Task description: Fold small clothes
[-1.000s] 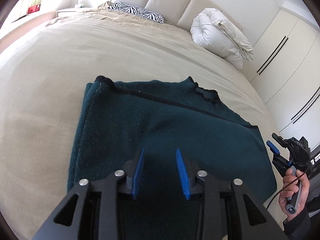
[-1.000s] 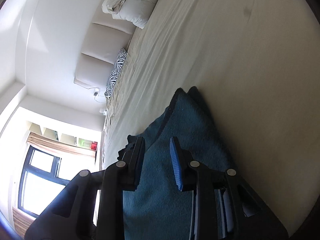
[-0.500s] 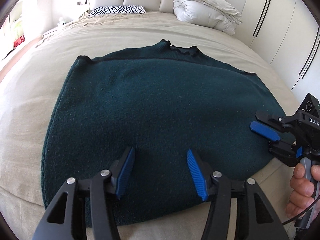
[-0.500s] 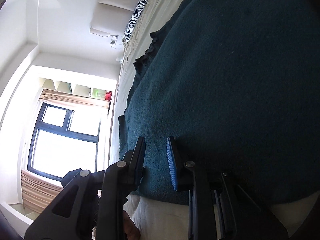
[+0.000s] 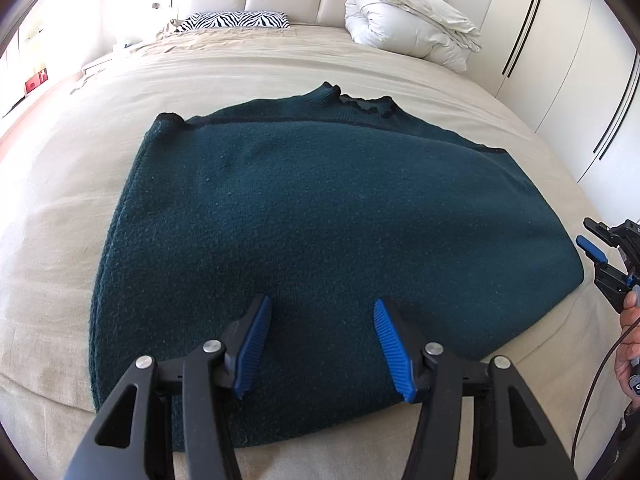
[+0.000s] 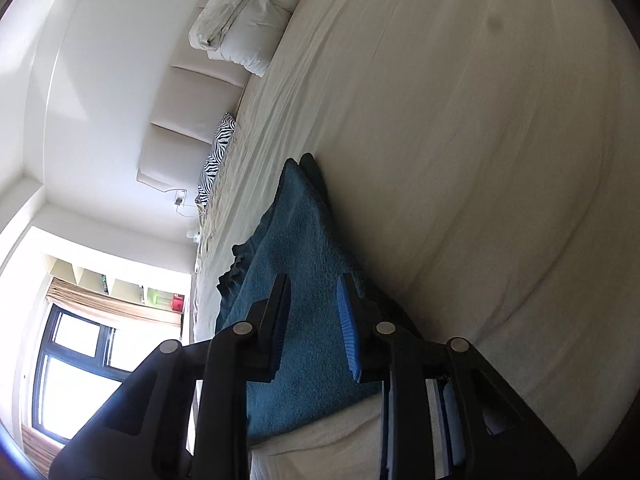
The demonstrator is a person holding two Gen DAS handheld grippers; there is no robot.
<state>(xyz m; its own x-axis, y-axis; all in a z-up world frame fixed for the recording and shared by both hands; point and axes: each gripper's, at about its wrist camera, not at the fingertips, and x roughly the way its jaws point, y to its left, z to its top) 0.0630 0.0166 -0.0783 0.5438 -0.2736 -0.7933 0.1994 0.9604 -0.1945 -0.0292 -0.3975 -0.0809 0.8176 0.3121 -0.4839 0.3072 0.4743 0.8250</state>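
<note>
A dark teal knit sweater (image 5: 320,216) lies flat on the beige bed (image 5: 80,184), neck toward the headboard, sleeves folded in. My left gripper (image 5: 320,336) is open and empty, hovering over the sweater's near hem. My right gripper (image 5: 596,260) shows at the right edge of the left wrist view, beside the sweater's right side, jaws apart. In the right wrist view, which is rolled sideways, the right gripper (image 6: 312,320) is open over the sweater's edge (image 6: 304,240), holding nothing.
A rolled white duvet (image 5: 412,24) and a zebra-print pillow (image 5: 236,21) lie at the headboard. White wardrobe doors (image 5: 560,60) stand to the right. A window (image 6: 76,380) and shelves are on the left side of the room.
My left gripper has pulled back and risen a little, jaws still wide. My right gripper has swung out to the sweater's right edge, so its view shows bare bed again.
</note>
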